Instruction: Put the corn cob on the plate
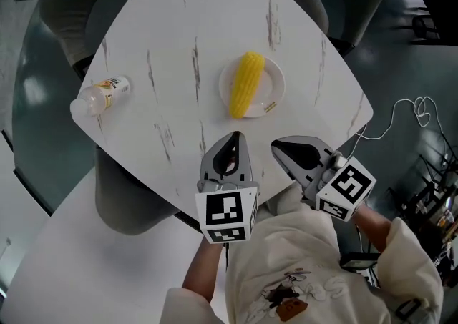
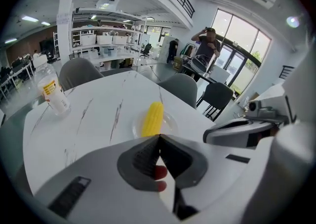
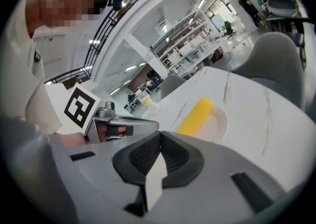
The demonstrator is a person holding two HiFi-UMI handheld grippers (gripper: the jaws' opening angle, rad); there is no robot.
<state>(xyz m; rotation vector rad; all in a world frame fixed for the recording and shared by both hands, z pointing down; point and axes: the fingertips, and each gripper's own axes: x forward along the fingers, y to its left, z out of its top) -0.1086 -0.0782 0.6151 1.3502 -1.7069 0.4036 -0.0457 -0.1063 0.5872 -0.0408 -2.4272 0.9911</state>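
A yellow corn cob (image 1: pixel 247 84) lies lengthwise on a small white plate (image 1: pixel 276 87) near the middle of the white marble table (image 1: pixel 179 36). Both grippers hover over the table's near edge, short of the plate. My left gripper (image 1: pixel 235 135) is shut, its jaws meeting at the tips with nothing between them. My right gripper (image 1: pixel 275 146) beside it is also shut and empty. In the left gripper view the corn cob (image 2: pixel 153 118) and plate (image 2: pixel 171 122) sit just beyond the closed left gripper (image 2: pixel 159 136). In the right gripper view the corn cob (image 3: pixel 196 116) lies ahead of the right gripper (image 3: pixel 159 133).
A clear plastic bottle (image 1: pixel 100 94) with a yellow label lies at the table's left corner. Grey chairs (image 1: pixel 79 1) surround the table. A white cable (image 1: pixel 401 111) trails on the floor at the right. A person (image 2: pixel 205 45) stands far off by the windows.
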